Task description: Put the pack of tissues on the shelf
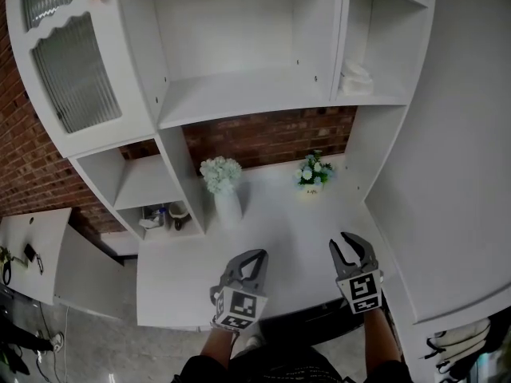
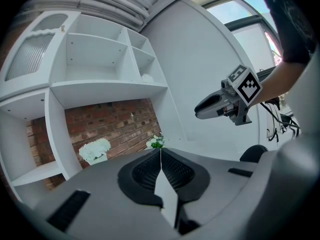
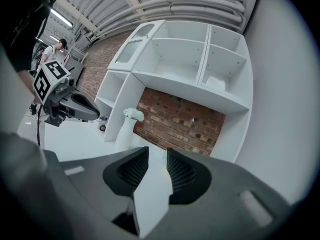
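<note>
Plainly, left tool [image 1: 252,255] and right tool [image 1: 351,242] carry square markers [image 1: 239,308].

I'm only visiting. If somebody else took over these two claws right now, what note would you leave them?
Left claw: shut, empty, over the desk.
Right claw: slightly open, nothing between its jaws, also over the desk.
Tissues: a white bundle that looks like the pack lies in the upper right shelf compartment.
Done: the pack appears placed.
Left: probably nothing, only check that it sits steady.
</note>
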Demonstrator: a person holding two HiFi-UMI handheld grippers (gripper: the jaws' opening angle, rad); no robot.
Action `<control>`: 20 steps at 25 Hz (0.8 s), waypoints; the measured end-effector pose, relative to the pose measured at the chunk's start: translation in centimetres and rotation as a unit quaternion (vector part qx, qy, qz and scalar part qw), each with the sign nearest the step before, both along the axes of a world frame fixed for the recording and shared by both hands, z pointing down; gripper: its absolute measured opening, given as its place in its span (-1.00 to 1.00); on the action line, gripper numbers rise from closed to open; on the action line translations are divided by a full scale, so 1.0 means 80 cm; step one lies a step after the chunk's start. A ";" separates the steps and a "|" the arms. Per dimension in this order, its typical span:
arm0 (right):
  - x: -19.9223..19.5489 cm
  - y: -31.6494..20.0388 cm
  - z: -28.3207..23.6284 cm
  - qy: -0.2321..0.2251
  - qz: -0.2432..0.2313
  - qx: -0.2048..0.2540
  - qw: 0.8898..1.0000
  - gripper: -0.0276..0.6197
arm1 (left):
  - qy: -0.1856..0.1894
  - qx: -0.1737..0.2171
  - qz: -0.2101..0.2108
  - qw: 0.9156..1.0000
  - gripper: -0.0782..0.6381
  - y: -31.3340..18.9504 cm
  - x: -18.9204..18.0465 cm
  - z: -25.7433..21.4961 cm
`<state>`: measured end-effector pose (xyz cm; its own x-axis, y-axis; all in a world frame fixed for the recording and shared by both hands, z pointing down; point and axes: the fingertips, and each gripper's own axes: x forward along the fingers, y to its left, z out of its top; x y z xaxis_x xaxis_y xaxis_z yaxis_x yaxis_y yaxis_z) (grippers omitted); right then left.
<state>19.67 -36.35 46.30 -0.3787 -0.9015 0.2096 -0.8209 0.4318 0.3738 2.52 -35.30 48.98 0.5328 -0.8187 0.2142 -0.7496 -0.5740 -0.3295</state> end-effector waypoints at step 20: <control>-0.019 0.039 0.048 -0.001 0.009 -0.019 1.000 -0.90 | 0.014 -0.028 0.029 0.999 -0.75 0.012 0.011 0.033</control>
